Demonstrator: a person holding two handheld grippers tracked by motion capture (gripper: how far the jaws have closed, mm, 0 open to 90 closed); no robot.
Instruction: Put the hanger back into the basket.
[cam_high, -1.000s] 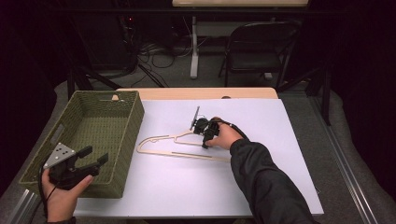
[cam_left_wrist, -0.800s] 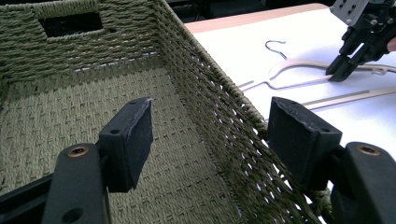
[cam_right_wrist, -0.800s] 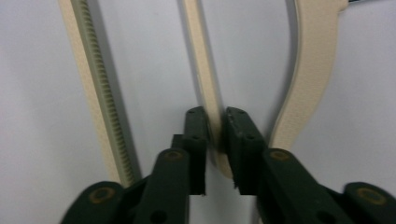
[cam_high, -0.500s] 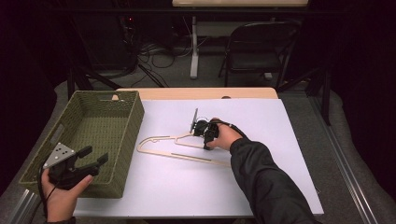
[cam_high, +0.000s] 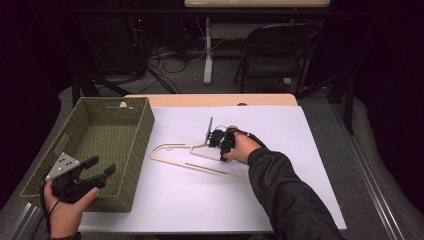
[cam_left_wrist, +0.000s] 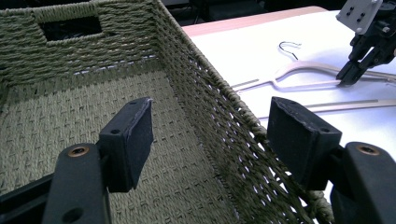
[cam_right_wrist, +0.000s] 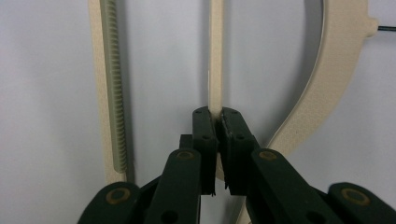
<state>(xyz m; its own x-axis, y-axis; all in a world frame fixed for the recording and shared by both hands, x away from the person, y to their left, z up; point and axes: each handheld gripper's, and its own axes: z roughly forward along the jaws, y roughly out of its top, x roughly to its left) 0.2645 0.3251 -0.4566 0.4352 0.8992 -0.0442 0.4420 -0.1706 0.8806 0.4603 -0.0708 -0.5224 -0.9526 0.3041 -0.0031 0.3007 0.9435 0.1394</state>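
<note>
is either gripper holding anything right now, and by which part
The right gripper is shut on the hanger, clamping one thin straight bar of it. The left gripper holds nothing; its jaws are open astride the basket wall.

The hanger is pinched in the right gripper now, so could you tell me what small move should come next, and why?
Probably a gentle lift. The right gripper has its jaws closed on a thin bar of the hanger, which lies flat on the white table. The green basket sits open to its left, with the left gripper open at its near wall.
</note>
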